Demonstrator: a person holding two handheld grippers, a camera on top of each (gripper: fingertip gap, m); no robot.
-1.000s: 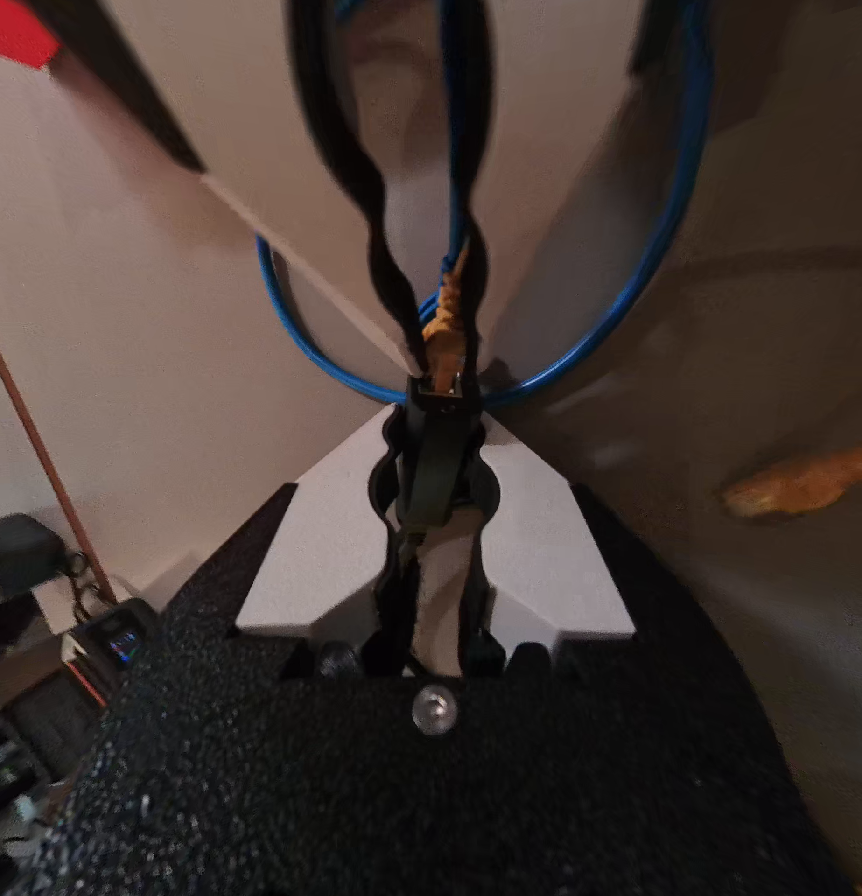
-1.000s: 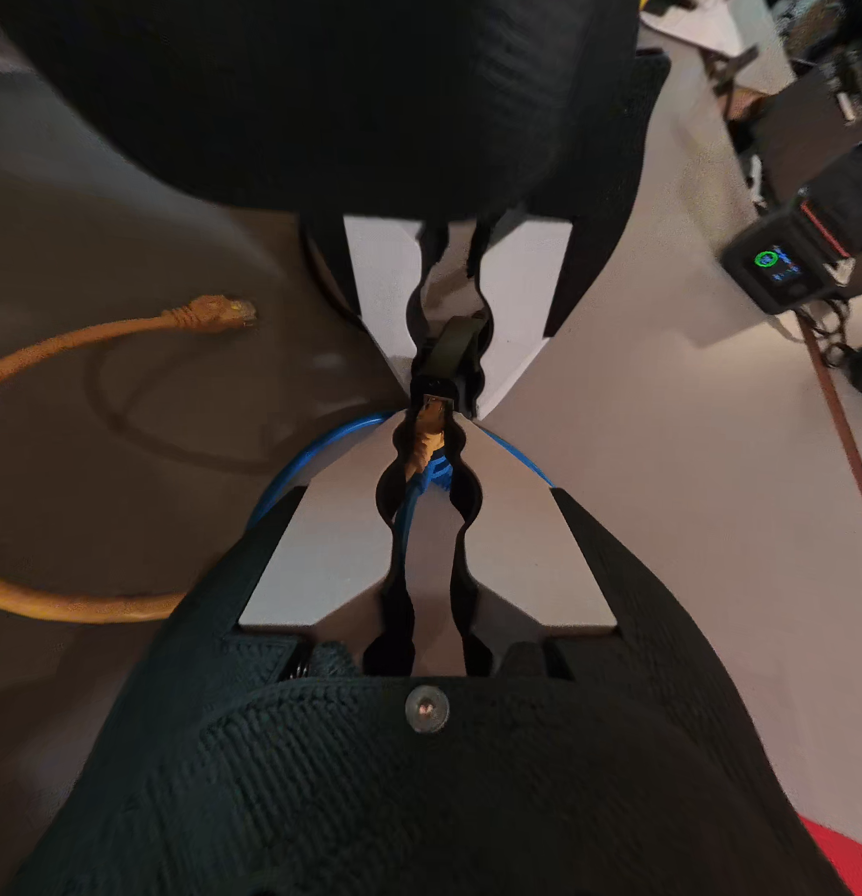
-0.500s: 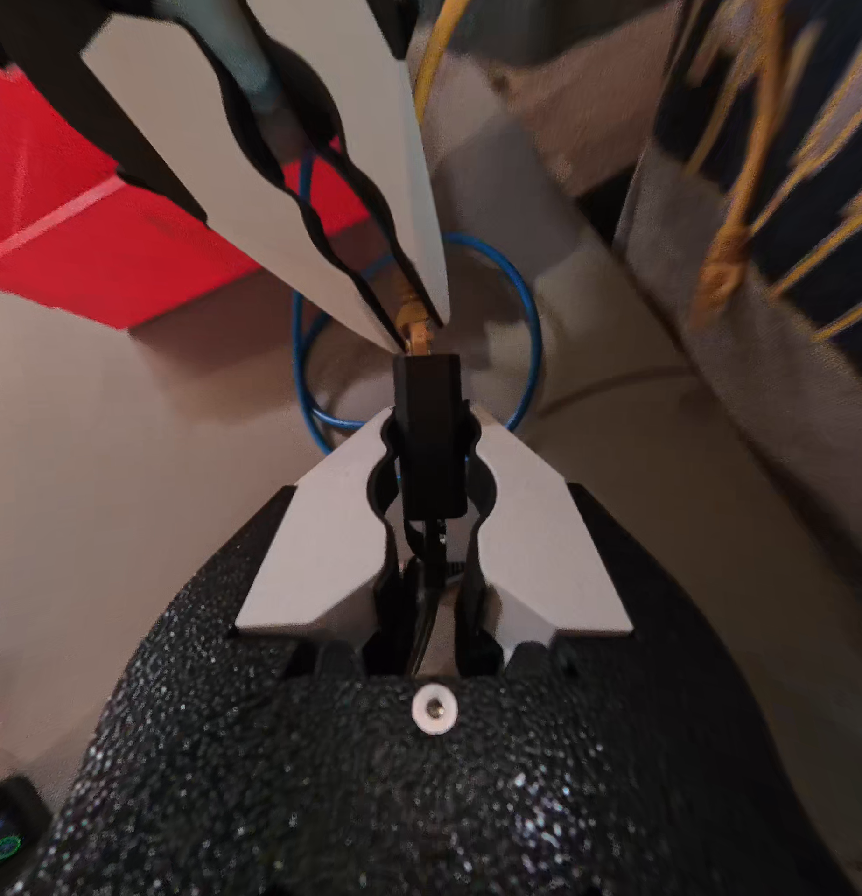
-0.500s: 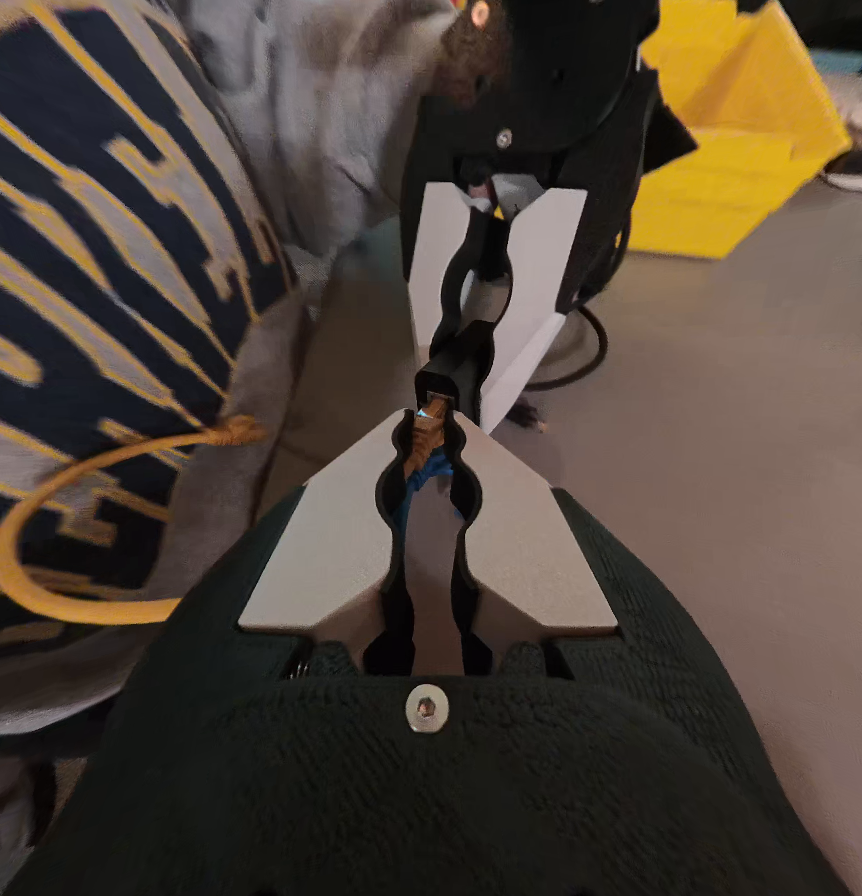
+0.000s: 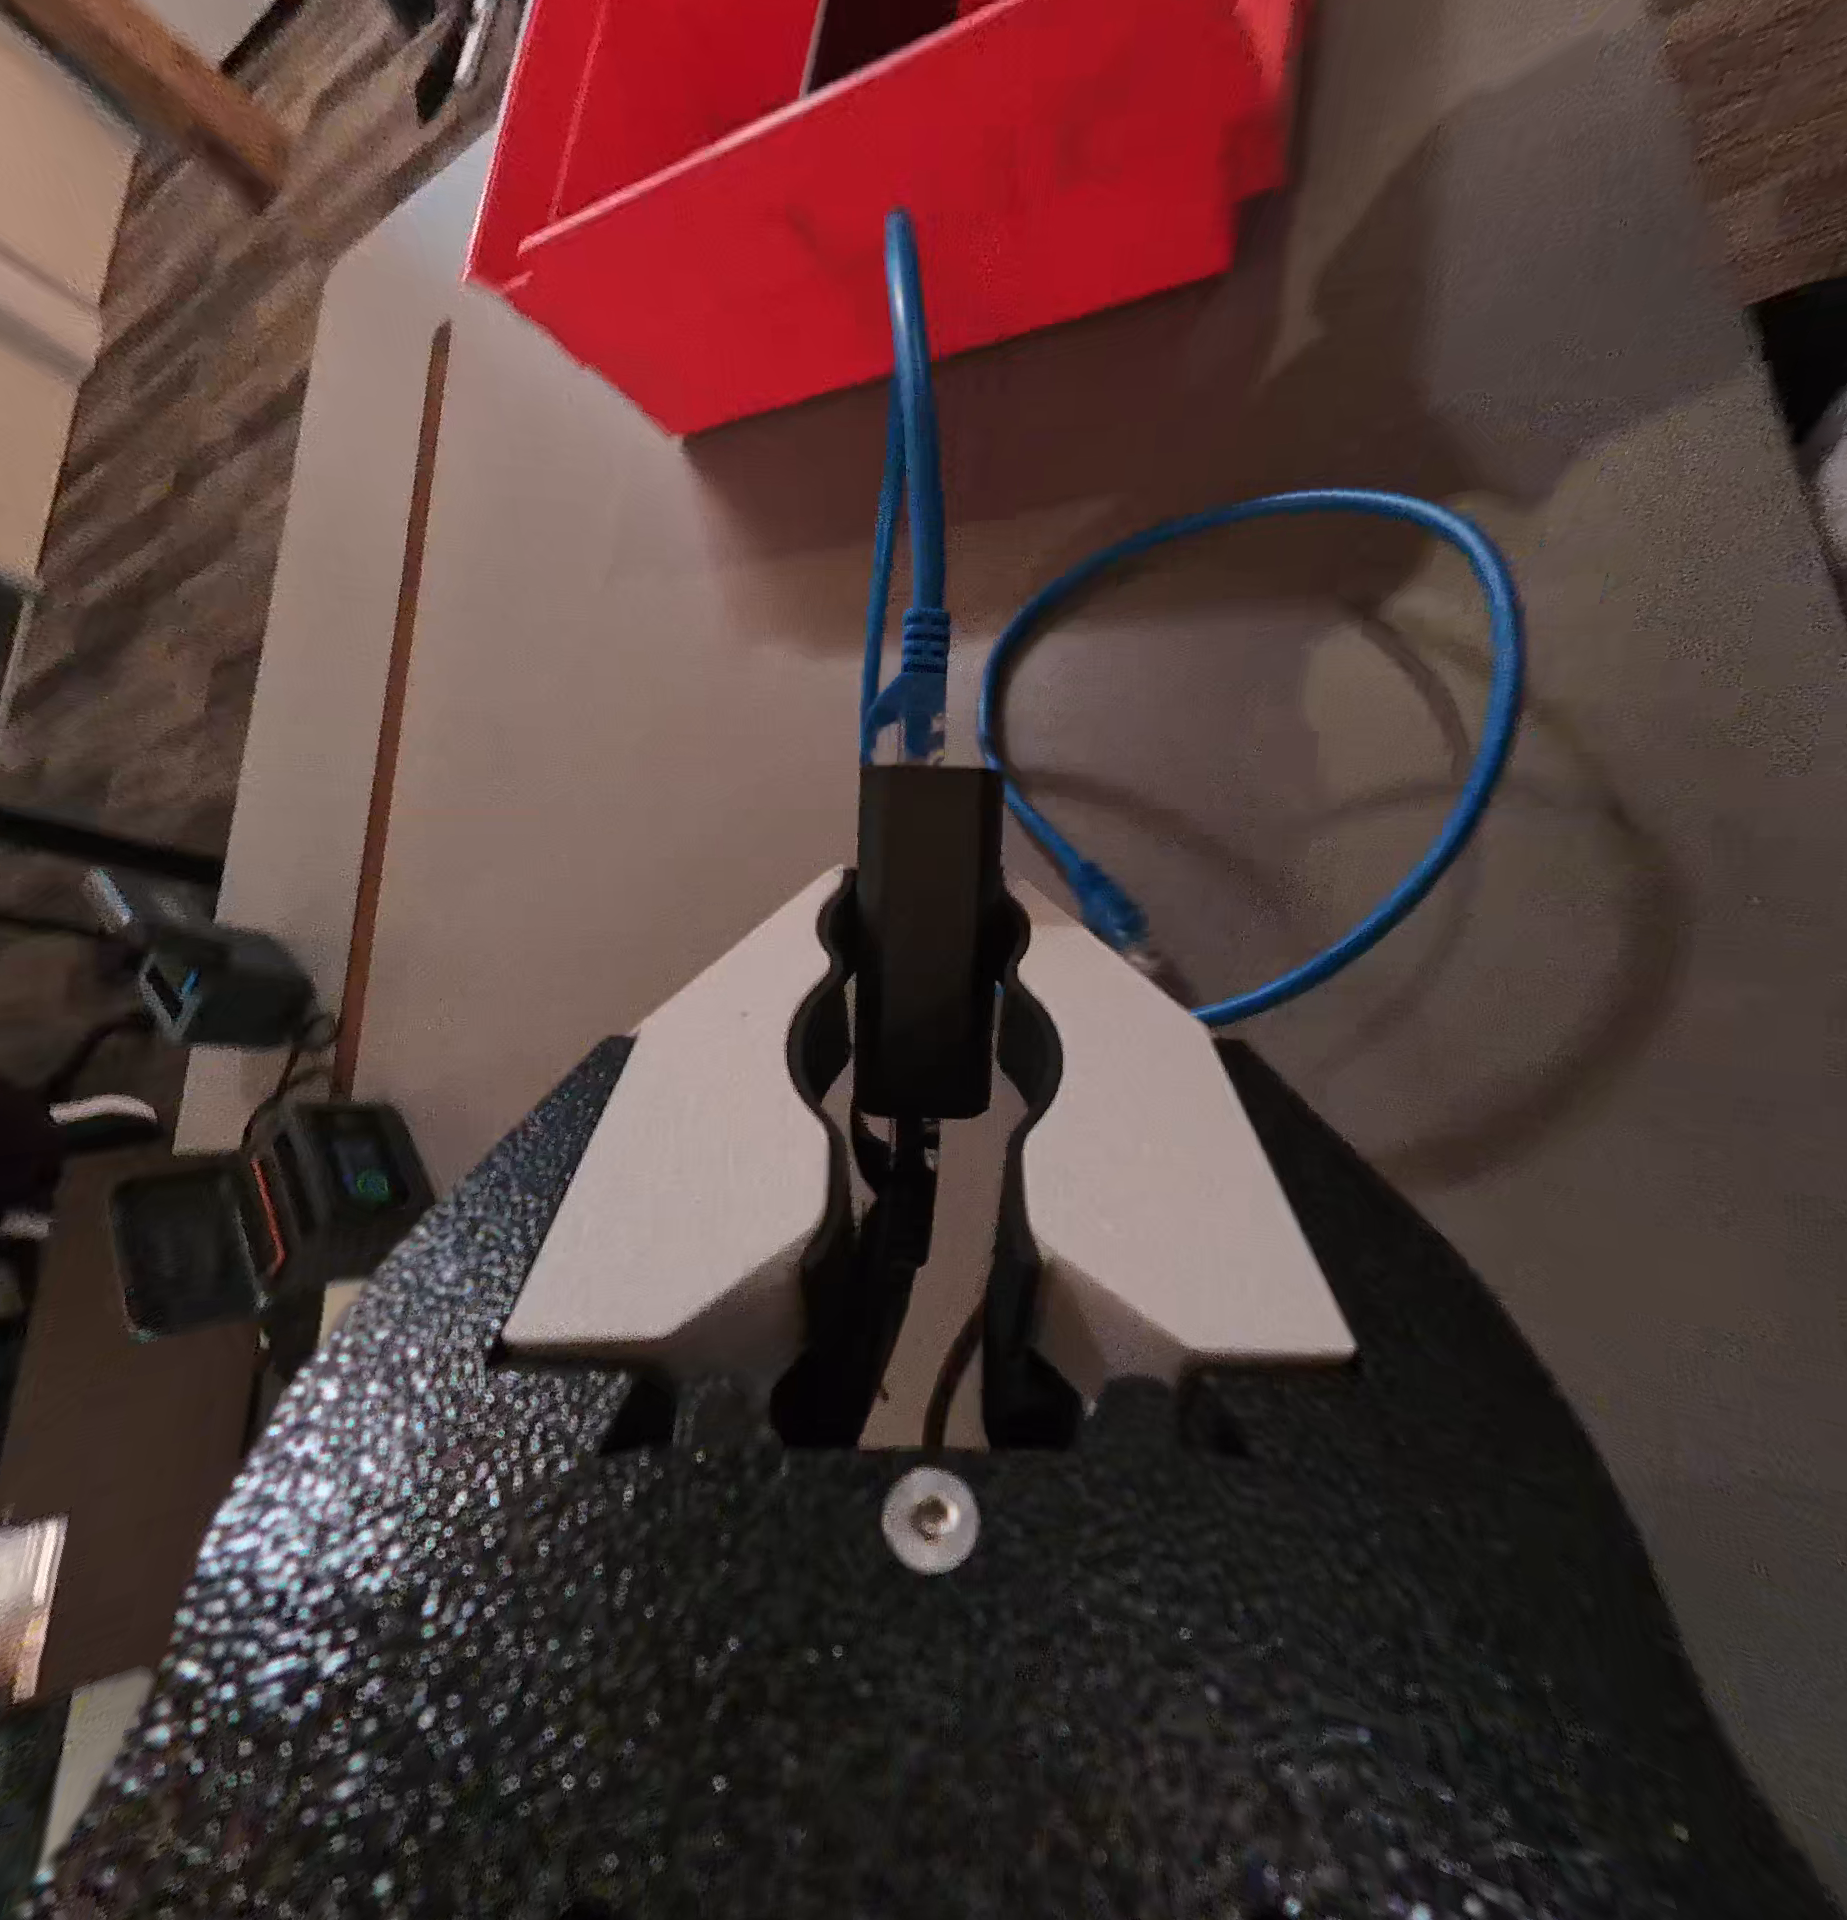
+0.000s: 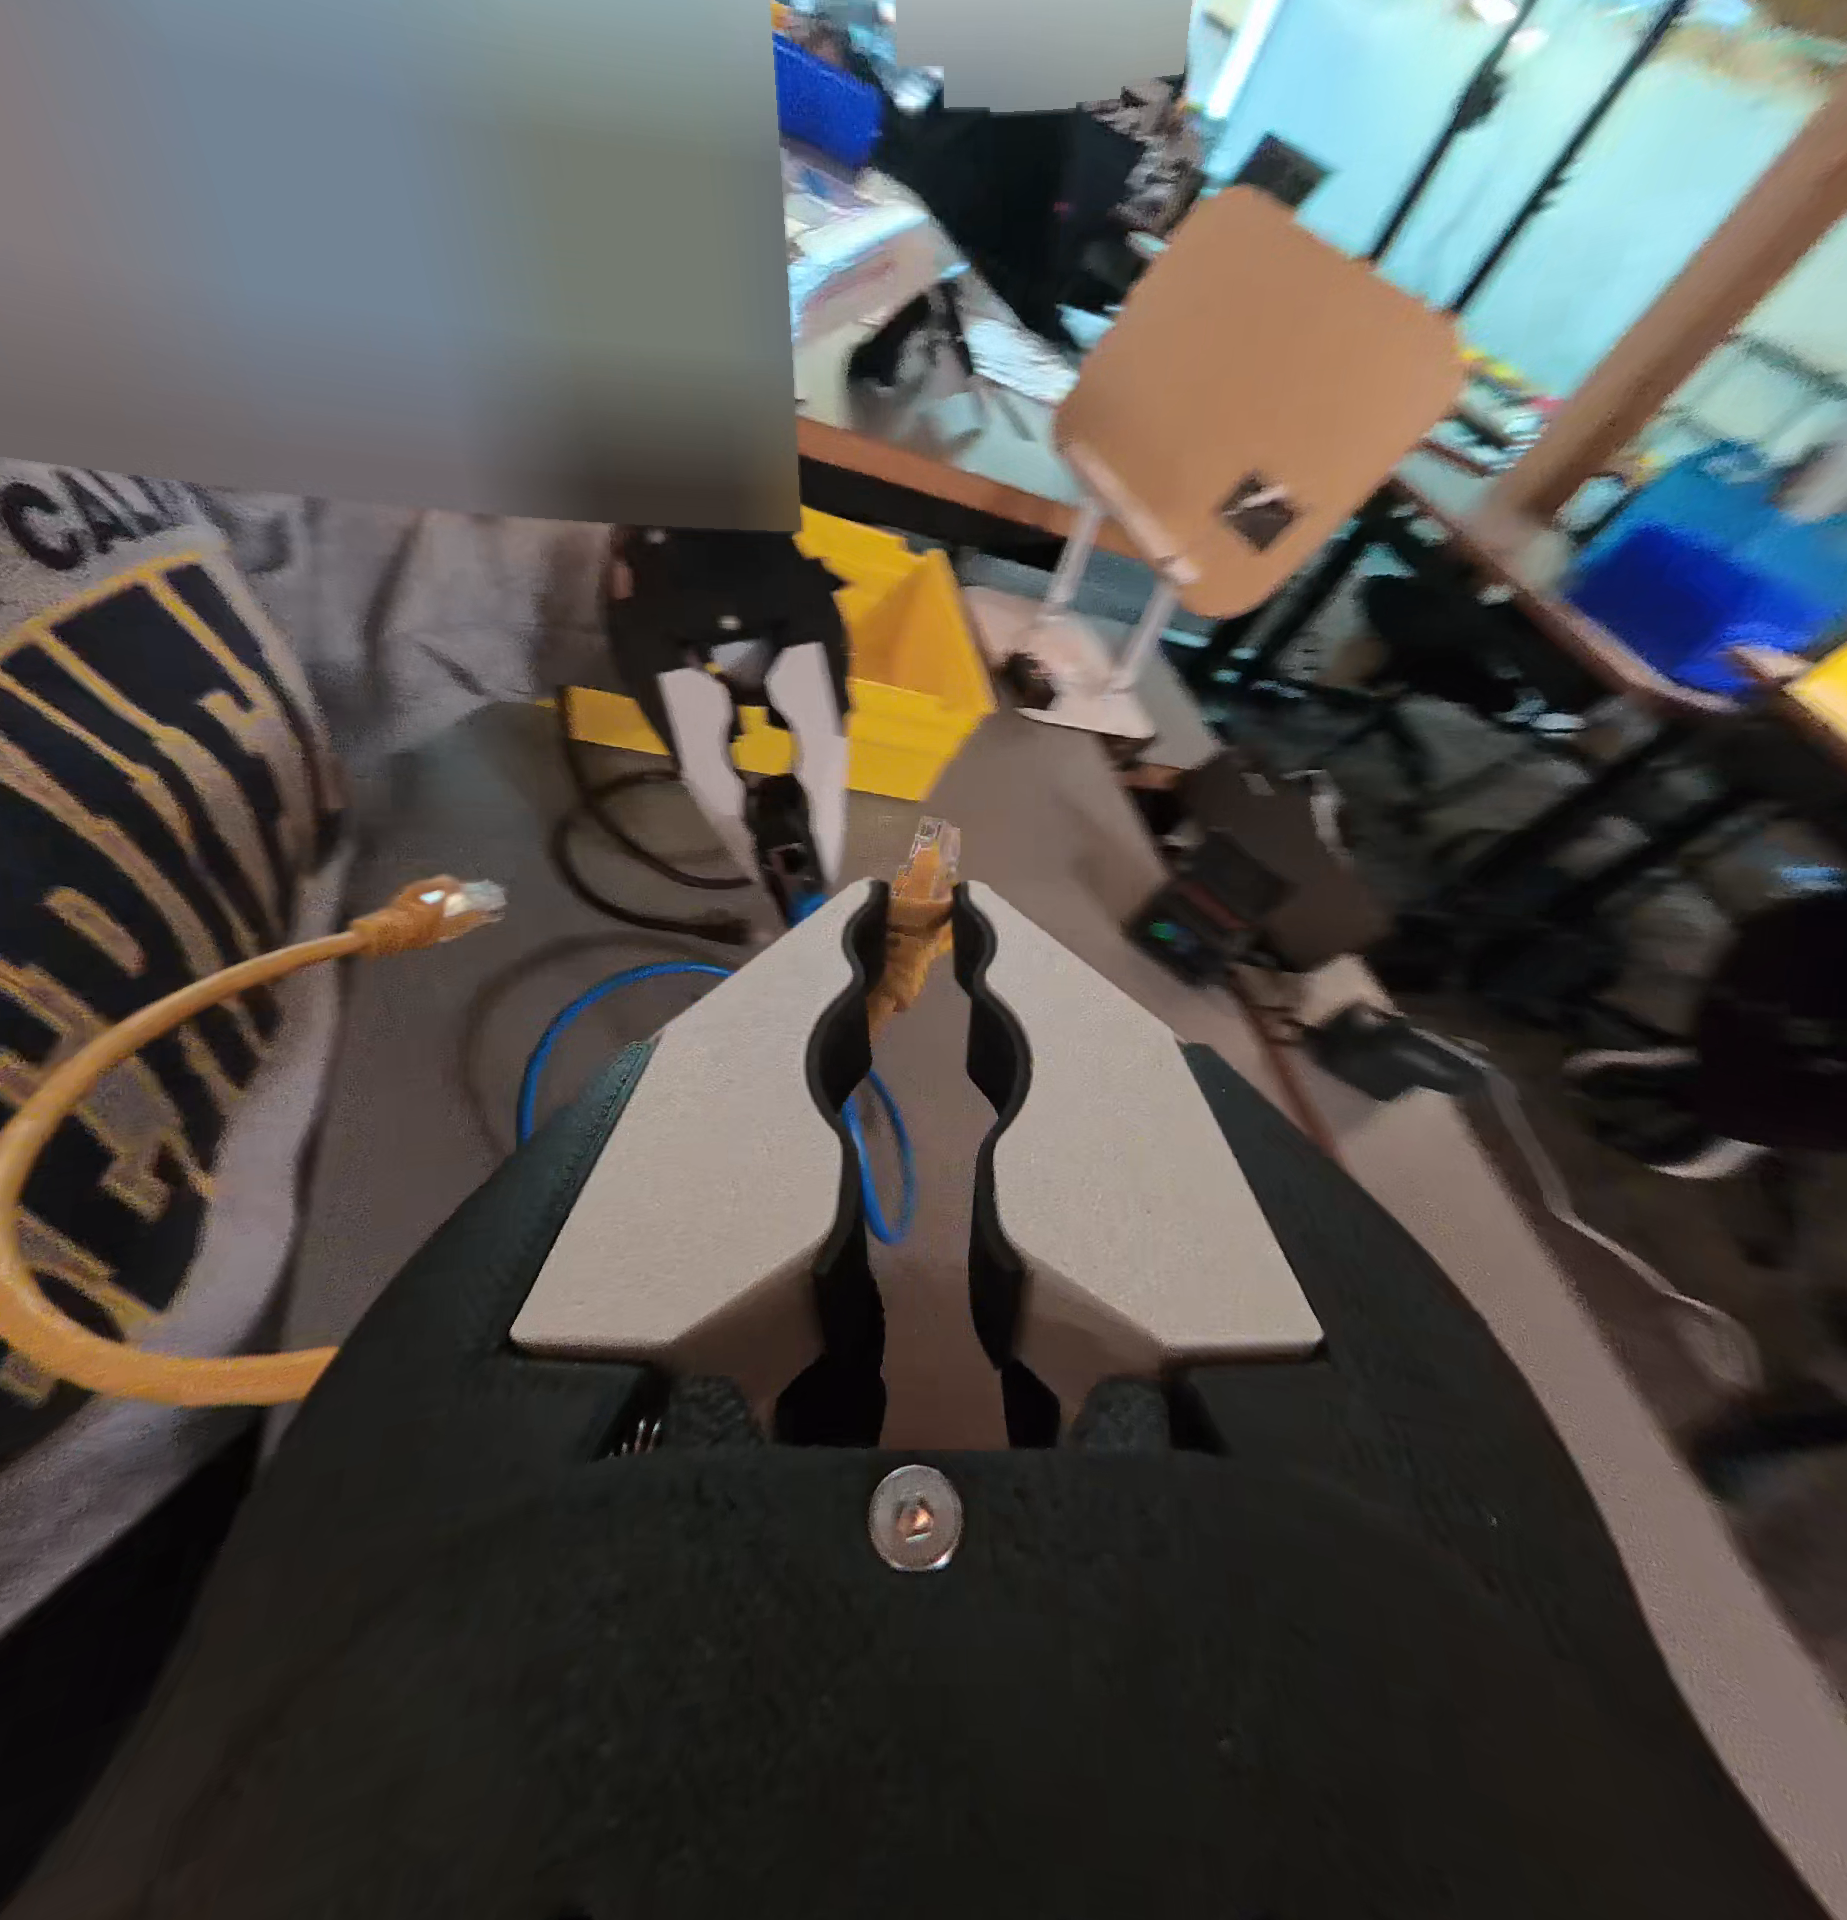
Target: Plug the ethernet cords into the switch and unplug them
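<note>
My left gripper point(image 5: 924, 883) is shut on a small black switch point(image 5: 924, 935), held above the table. A blue ethernet cord point(image 5: 1418, 582) has one plug point(image 5: 917, 717) in the switch's front port; its other plug point(image 5: 1111, 914) hangs loose to the right. My right gripper point(image 6: 914, 894) is shut on the plug of an orange ethernet cord point(image 6: 924, 862), clear of the switch. The orange cord loops left to its free plug point(image 6: 441, 904). The left gripper point(image 6: 784, 810) with the switch point(image 6: 784, 831) shows farther off in the right wrist view.
A red bin point(image 5: 877, 208) stands at the table's far side. A yellow bin point(image 6: 898, 665) is behind the left gripper. A person's grey printed sweatshirt point(image 6: 119, 779) fills the left. A power bank point(image 5: 347, 1184) lies left of the table; a chair point(image 6: 1262, 395) stands beyond. One gripper's finger ends stand about 20 cm off the other's. Measured from the fingertips, the power bank point(image 5: 347, 1184) is 35 cm or so from the left gripper and 50 cm from the right.
The two grippers have drawn apart: the orange plug, at the switch's port before, is now out and held away by my right gripper. Both views have swung round.
</note>
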